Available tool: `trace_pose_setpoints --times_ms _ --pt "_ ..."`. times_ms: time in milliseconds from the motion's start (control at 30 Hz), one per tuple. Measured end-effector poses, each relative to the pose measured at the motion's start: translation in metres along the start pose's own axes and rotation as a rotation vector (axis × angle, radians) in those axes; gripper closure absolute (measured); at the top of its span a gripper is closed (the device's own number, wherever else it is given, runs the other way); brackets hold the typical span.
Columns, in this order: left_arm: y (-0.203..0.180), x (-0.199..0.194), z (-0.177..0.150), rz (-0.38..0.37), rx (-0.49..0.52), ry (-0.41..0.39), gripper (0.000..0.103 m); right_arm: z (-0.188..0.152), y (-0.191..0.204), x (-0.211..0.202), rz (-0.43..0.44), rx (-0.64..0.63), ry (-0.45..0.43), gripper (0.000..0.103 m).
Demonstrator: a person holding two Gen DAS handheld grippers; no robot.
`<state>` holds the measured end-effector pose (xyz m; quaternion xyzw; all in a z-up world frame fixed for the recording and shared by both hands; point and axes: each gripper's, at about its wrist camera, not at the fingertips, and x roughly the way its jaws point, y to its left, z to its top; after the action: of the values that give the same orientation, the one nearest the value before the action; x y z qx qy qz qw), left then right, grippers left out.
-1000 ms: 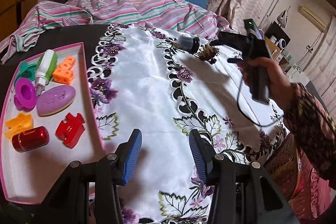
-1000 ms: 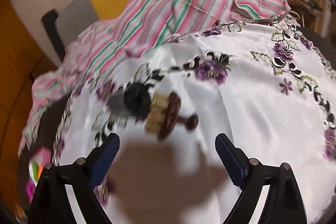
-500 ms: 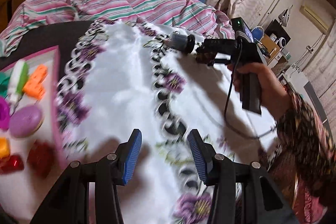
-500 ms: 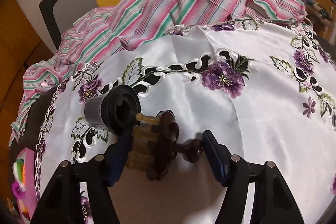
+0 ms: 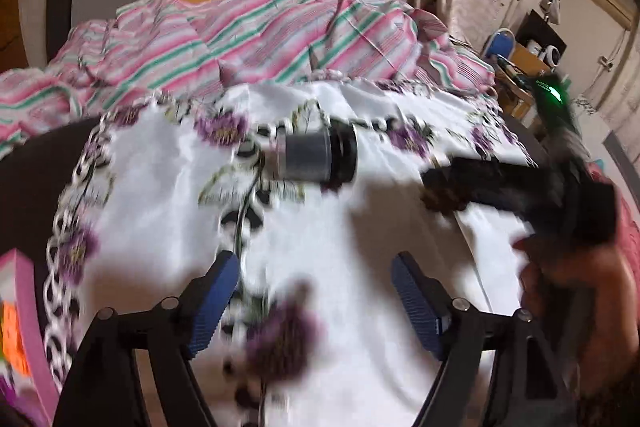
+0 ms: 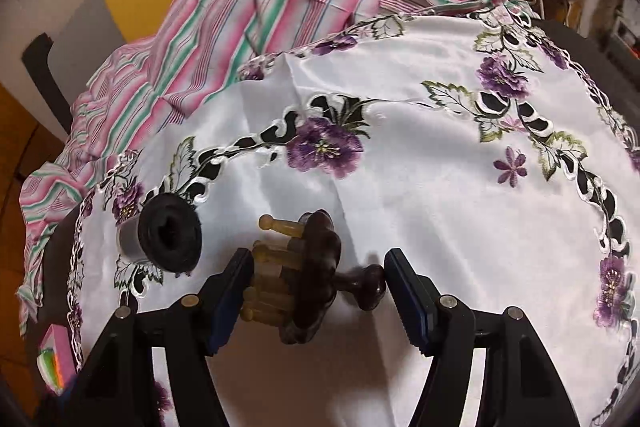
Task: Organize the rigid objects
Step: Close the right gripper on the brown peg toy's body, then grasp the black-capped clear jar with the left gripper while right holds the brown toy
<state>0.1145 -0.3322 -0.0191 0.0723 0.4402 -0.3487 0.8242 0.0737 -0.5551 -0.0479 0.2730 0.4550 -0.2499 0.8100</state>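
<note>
The right gripper pinches the dark wooden pegged massager end to end, pegs and knob against its pads, presumably for lifting, while the left gripper hangs open and empty short of the black-capped cylindrical jar.

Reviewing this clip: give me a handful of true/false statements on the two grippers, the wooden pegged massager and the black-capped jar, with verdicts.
1. The right gripper has its fingers on either side of the wooden massager. True.
2. The black-capped jar stands upright. False: it lies on its side on the embroidered cloth.
3. The left gripper holds the jar. False: it is open, with the jar beyond its fingertips.
4. The jar lies to the left of the massager in the right wrist view. True.
</note>
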Motion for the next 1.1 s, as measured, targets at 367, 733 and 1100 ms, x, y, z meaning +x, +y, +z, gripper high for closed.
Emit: trace_pose_setpoints --times_ms 367,733,1100 --pt "-0.012 0.073 0.059 0.071 0.070 0.014 0.015 0.001 -0.007 0.005 0.038 0.061 0.039 0.035" --pt "-0.001 0.097 0.058 0.028 0.050 0.055 0.033 0.000 -0.008 0.011 0.038 0.078 0.063 0.035" --pt "0.008 0.053 0.014 0.034 0.043 0.023 0.033 -0.002 0.007 0.011 0.067 0.022 0.043 0.035"
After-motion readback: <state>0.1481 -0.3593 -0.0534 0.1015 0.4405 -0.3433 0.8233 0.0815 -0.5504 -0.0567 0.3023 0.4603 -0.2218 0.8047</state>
